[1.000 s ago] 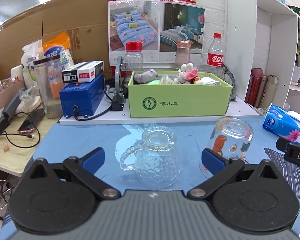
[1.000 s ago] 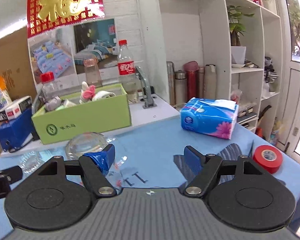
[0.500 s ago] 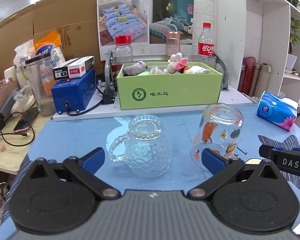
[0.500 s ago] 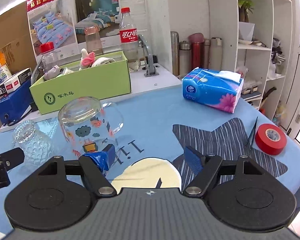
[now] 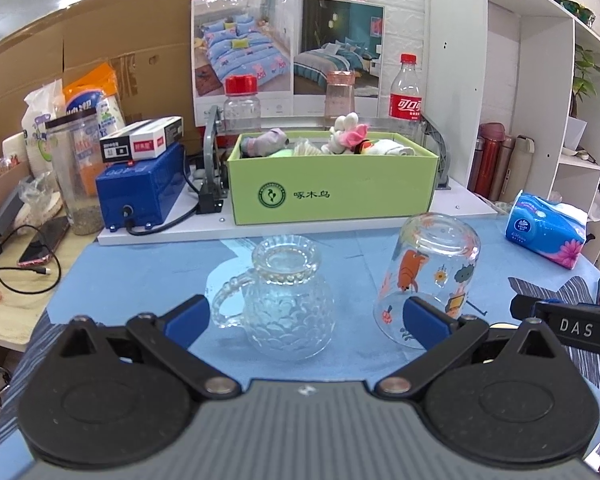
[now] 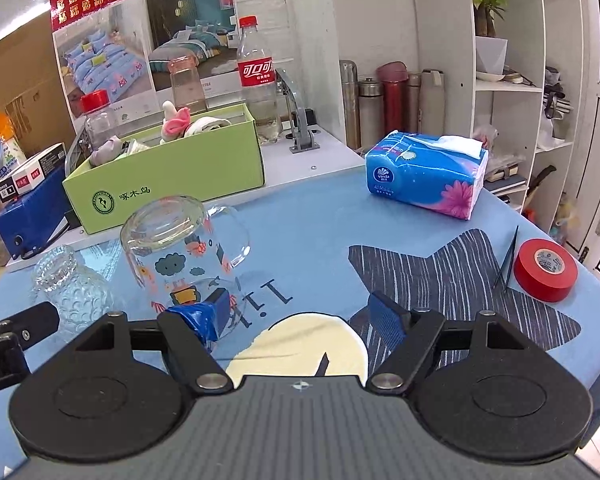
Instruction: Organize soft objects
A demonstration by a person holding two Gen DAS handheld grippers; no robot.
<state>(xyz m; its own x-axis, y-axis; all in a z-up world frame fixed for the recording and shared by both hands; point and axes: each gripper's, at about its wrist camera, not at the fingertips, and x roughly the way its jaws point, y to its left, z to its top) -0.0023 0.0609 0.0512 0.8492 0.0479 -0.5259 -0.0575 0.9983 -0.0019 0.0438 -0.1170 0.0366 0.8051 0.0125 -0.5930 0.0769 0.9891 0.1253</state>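
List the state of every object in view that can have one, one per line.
Green box: open, soft toys inside.
Textured glass mug: upside down on the tablecloth.
Cartoon-print glass mug: upside down, tilted.
Cola bottle: capped, upright, nearly empty.
Tissue pack: open, tissue sticking out.
Left gripper: open, empty.
Right gripper: open, empty.

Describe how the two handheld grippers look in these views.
The left gripper and the right gripper look the same: black linkage arms on round black discs, silver pivot pins, a ribbed grey body and blue finger pads. One side bar reads DAS.
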